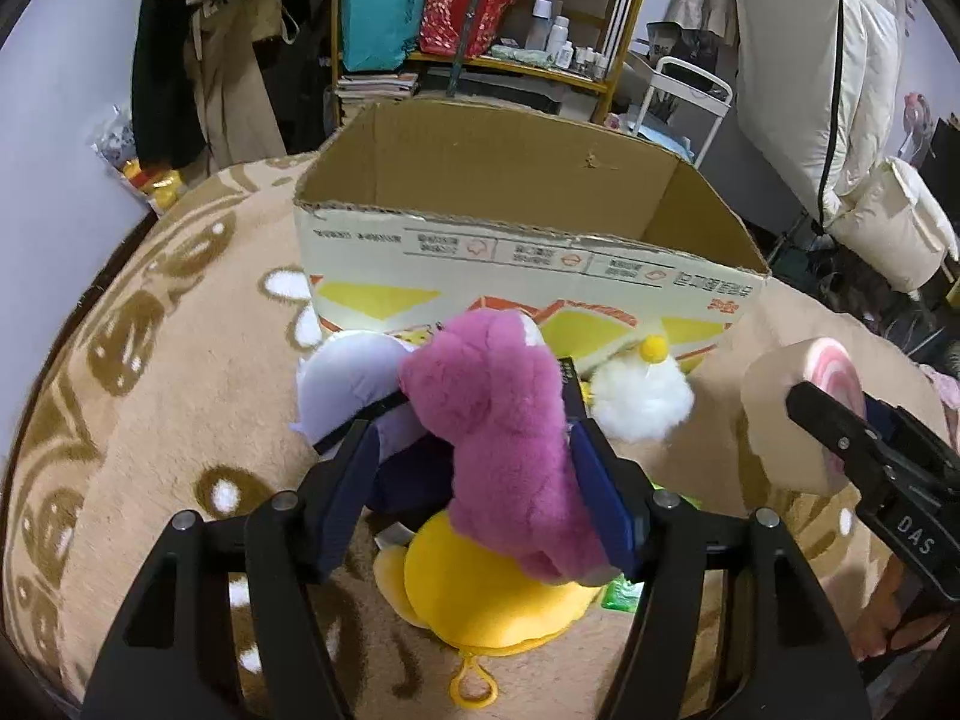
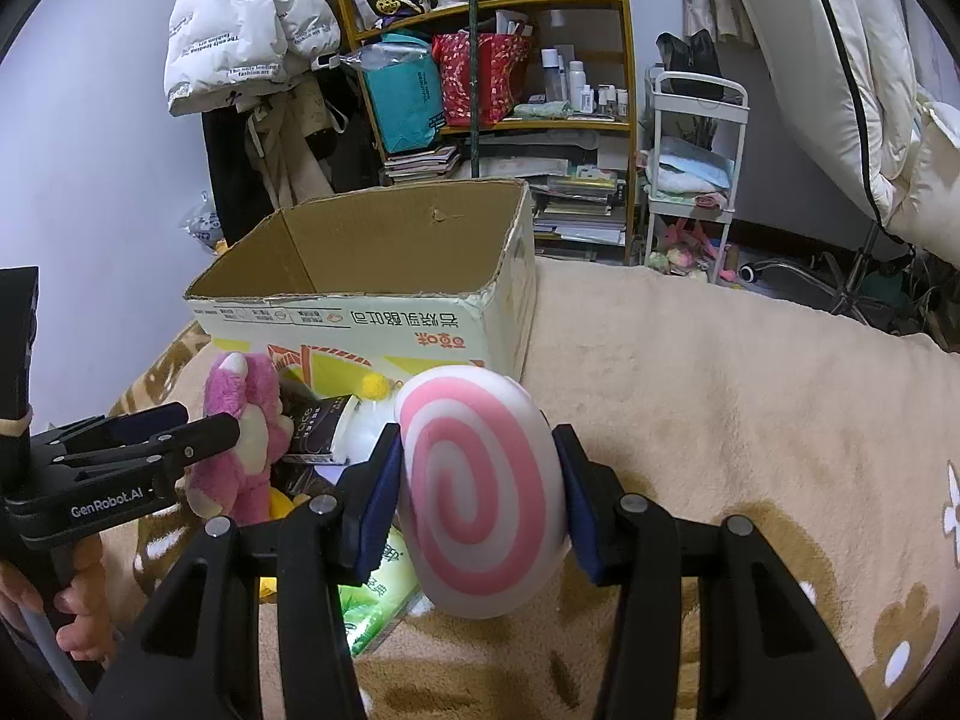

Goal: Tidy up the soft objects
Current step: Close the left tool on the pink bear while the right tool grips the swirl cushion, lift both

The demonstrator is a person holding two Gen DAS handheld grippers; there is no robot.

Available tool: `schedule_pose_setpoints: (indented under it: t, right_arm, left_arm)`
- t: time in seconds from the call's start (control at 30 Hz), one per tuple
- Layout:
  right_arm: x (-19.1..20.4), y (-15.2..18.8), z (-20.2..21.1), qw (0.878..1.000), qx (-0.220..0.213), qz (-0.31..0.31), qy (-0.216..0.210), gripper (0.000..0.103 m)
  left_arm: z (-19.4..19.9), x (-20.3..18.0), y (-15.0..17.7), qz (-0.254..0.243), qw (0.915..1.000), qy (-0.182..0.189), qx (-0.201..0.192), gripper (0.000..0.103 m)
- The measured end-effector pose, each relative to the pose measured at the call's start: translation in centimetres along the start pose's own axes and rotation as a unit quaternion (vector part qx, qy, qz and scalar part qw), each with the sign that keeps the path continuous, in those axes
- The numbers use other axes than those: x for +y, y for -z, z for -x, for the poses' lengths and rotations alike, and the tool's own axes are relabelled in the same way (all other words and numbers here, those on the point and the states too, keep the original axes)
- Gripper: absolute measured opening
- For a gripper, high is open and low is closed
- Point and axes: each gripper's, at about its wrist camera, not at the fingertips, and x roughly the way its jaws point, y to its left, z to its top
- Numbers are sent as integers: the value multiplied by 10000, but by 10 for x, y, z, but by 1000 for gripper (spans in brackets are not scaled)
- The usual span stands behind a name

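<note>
Left wrist view: left tool [image 1: 480, 468] clamped on fuzzy magenta plush toy [image 1: 504, 438] at centre frame, raised over yellow round plush with loop tag [image 1: 480, 594]. Pale lilac plush [image 1: 354, 384] at centre left, white fluffy toy with yellow pompom [image 1: 642, 396] just right of it, both close against the front wall of the open brown cardboard box [image 1: 516, 276] in mid-frame. All resting on a beige patterned fleece blanket [image 1: 150, 408]. At right edge, right tool [image 1: 840, 420] gripping a pink-and-white spiral cushion [image 1: 798, 414].

Right wrist view: right tool [image 2: 477, 498] closed on the spiral cushion [image 2: 480, 498], centre of frame, off the blanket [image 2: 720, 420]. Box [image 2: 384, 306] up and left, opening unobstructed. Left tool [image 2: 192, 432] at lower left with magenta toy [image 2: 240, 432] pinched. Green packet [image 2: 378, 600] below, dark tube [image 2: 318, 426] among the pile.

Best handling, judged: lift both clear above the front rim, carry over the opening, release only once fully inside; keep grips firm, since plush compresses and may slip.
</note>
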Motion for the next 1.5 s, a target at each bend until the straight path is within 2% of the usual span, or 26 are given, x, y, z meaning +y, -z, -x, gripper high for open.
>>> schedule_pose_setpoints:
  t: [0.17,0.3,0.4,0.6,0.9,1.07,1.27,1.5]
  right_arm:
    - [0,0,-5,10000,67,-22,-26,52]
    - [1,0,-6,9999,90,5,-52,52]
    - [2,0,-6,9999,76,28,-99,52]
    - [5,-1,-7,9998,47,142,-146,52]
    - [7,-4,6,9995,-220,184,-146,52]
    - [9,-8,17,9987,-456,234,-79,52]
    - [19,-17,36,9955,-854,409,-26,51]
    - [28,-37,56,9899,-1331,479,-61,51]
  left_arm:
    - [-17,-3,2,105,9972,560,492,64]
    - [-22,-8,3,63,9967,637,495,50]
    - [-25,-12,6,-4,9964,649,536,48]
    - [-16,-18,4,-22,9977,580,343,44]
    - [11,-20,8,-291,9994,126,-97,43]
    - [40,-18,12,-404,9967,-314,-624,43]
    - [76,-14,17,-532,9874,-706,-1310,43]
    - [111,-16,9,-618,9717,-920,-2085,43]
